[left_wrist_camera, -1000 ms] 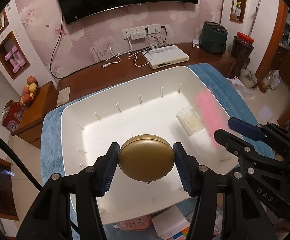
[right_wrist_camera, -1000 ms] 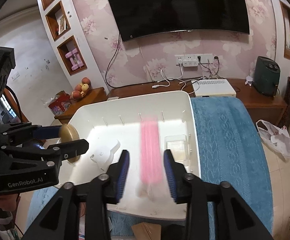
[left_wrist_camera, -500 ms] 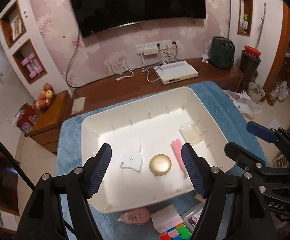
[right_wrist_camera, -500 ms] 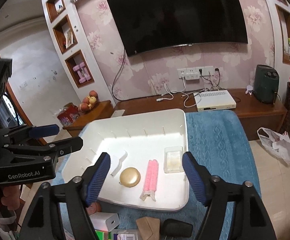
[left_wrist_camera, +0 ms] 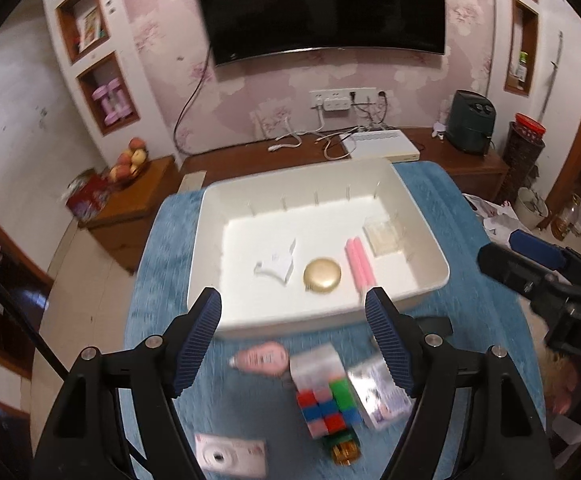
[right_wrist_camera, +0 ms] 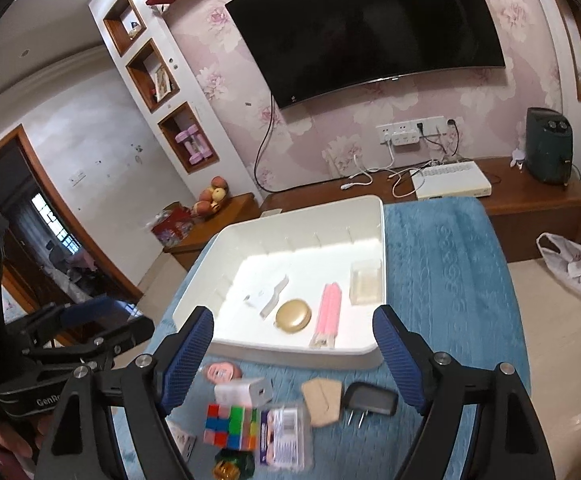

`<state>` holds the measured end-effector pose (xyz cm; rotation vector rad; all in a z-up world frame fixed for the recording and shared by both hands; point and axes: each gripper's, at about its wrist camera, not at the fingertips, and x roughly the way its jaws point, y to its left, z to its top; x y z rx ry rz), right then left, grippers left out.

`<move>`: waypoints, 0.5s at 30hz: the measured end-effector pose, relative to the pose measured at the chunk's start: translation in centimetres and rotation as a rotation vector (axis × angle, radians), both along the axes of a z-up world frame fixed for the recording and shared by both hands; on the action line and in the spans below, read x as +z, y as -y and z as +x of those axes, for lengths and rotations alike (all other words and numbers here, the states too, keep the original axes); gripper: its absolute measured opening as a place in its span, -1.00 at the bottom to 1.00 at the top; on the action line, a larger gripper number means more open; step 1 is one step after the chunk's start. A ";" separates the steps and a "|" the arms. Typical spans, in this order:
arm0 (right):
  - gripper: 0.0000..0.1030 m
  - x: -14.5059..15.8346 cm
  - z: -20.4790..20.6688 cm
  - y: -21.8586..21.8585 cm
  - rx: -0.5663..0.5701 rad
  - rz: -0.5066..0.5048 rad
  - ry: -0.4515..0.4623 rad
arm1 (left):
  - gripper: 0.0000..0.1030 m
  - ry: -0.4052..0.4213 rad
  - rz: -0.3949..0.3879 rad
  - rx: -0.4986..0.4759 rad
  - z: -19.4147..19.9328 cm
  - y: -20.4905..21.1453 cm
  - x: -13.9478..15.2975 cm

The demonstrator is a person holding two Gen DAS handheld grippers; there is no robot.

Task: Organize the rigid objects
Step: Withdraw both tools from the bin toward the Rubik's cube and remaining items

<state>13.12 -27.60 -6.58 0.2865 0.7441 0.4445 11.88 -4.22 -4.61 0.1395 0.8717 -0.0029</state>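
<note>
Here, the left gripper (left_wrist_camera: 293,340) and the right gripper (right_wrist_camera: 293,354) both hang over the blue textured cloth (right_wrist_camera: 442,264), jaws spread and widening, nothing between them. The white rectangular plastic tray (right_wrist_camera: 374,354) holds a round gold compact (left_wrist_camera: 322,275), a pink ridged clip (left_wrist_camera: 359,265), a clear small box (right_wrist_camera: 364,282) and a white flat plastic piece (left_wrist_camera: 276,265), side by side, apart. Near the tray's front edge lie a multicoloured cube puzzle (right_wrist_camera: 230,426), a black plug adapter (right_wrist_camera: 370,400) and a white toy camera (left_wrist_camera: 230,458).
</note>
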 end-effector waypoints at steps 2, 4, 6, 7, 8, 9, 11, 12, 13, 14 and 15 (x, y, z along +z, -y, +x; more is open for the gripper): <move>0.60 -0.2 -0.8 0.2 0.014 0.003 -0.016 | 0.51 -0.015 -0.010 0.032 -1.1 -0.2 -0.6; 0.60 -0.4 -1.6 0.5 0.024 0.004 -0.031 | 0.51 -0.037 -0.023 0.069 -2.2 -0.5 -1.2; 0.60 -0.6 -2.3 0.7 0.032 0.000 -0.047 | 0.51 -0.051 -0.042 0.099 -3.1 -0.7 -1.5; 0.60 -0.7 -2.6 0.7 0.034 -0.003 -0.053 | 0.51 -0.054 -0.051 0.112 -3.5 -0.8 -1.6; 0.60 -0.7 -2.9 0.8 0.036 -0.004 -0.059 | 0.51 -0.055 -0.056 0.120 -4.0 -0.9 -1.7; 0.60 -0.6 -3.3 1.0 0.038 0.000 -0.063 | 0.51 -0.059 -0.062 0.132 -4.4 -1.1 -1.7; 0.60 -0.5 -3.8 1.2 0.039 0.009 -0.072 | 0.51 -0.066 -0.074 0.160 -4.9 -1.3 -1.8; 0.60 -0.5 -4.0 1.4 0.035 0.012 -0.075 | 0.51 -0.068 -0.081 0.169 -5.2 -1.5 -1.8; 0.60 -0.5 -4.3 1.5 0.024 0.016 -0.078 | 0.51 -0.072 -0.092 0.175 -5.4 -1.6 -1.9; 0.60 -0.6 -4.5 1.7 0.014 0.020 -0.082 | 0.51 -0.076 -0.098 0.178 -5.6 -1.7 -1.9; 0.60 -0.7 -4.6 1.8 0.005 0.025 -0.087 | 0.51 -0.079 -0.103 0.178 -5.7 -1.8 -2.0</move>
